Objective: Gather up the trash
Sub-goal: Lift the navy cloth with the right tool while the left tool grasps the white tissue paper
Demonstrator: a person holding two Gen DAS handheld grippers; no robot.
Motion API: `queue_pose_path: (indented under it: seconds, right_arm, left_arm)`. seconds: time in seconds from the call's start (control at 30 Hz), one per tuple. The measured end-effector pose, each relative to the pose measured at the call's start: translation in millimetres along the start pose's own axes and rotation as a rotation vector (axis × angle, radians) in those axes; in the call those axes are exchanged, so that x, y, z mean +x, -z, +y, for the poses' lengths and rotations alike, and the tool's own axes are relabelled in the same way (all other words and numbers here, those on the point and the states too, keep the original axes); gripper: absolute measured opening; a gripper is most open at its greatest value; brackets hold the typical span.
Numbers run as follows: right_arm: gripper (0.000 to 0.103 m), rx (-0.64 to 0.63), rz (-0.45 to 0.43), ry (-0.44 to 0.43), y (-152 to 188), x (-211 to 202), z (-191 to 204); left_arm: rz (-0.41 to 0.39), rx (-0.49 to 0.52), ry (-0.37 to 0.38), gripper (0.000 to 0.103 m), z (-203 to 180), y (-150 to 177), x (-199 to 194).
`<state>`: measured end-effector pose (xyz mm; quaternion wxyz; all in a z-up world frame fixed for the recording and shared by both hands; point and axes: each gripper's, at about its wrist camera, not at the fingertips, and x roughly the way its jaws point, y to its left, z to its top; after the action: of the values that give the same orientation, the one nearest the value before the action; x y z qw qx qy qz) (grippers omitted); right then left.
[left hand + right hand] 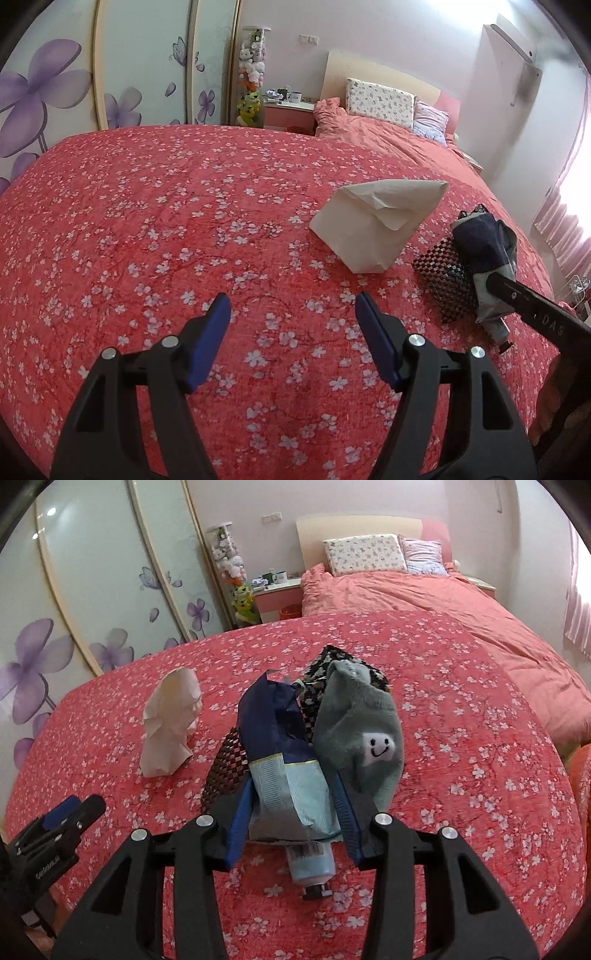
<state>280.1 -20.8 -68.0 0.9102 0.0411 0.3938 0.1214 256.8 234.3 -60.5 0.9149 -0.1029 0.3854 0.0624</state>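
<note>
A crumpled white paper [373, 221] stands on the red flowered bedspread [147, 221], ahead of my left gripper [292, 299] and to its right. That gripper is open with nothing between its blue pads and hovers over bare bedspread. In the right wrist view my right gripper [290, 779] is shut on a crumpled dark blue and light blue packet [273, 738]. A grey-green sock with a smiley face [362, 734] leans against its right finger. A light blue tube [310, 864] and a woven checked pouch [225, 760] lie under the packet. The white paper [170, 727] sits left of them.
The bed runs back to pillows [364, 554] and a headboard. A pink nightstand [277, 590] with cups stands at its far left. Wardrobe doors with purple flowers [55, 92] line the left side. My left gripper [62, 819] shows low at the left of the right wrist view.
</note>
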Motion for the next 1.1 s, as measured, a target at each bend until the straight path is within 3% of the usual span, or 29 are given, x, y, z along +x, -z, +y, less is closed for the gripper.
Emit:
queue_pose_path:
  seconds: [0.1, 0.37, 0.7, 0.97, 1.03, 1.1]
  right_arm:
    - [0.035, -0.018, -0.004, -0.004, 2.7, -2.6, 2.2]
    - [0.027, -0.023, -0.053, -0.001, 6.0, -25.8, -5.6]
    - [0.026, 0.035, -0.125, 0.044, 11.7, -64.0, -44.6]
    - [0.026, 0.102, -0.093, 0.065, 19.2, -58.7, -74.5]
    - [0.026, 0.106, -0.090, 0.070, 19.8, -58.8, -77.6]
    - [0.026, 0.112, -0.087, 0.073, 20.8, -58.7, -80.5]
  left_arm:
    - [0.005, 0.002, 0.002, 0.071, -4.2, -1.9, 4.2]
    - [0.020, 0.016, 0.016, 0.073, -23.9, -8.1, 15.3]
    - [0.008, 0.088, 0.003, 0.093, -63.0, -29.3, 42.0]
    - [0.038, 0.103, -0.078, 0.093, -78.9, -44.2, 72.2]
    - [0.036, 0.111, -0.084, 0.089, -82.4, -46.9, 75.8]
    - [0.045, 0.126, -0.070, 0.077, -85.3, -49.1, 79.8]
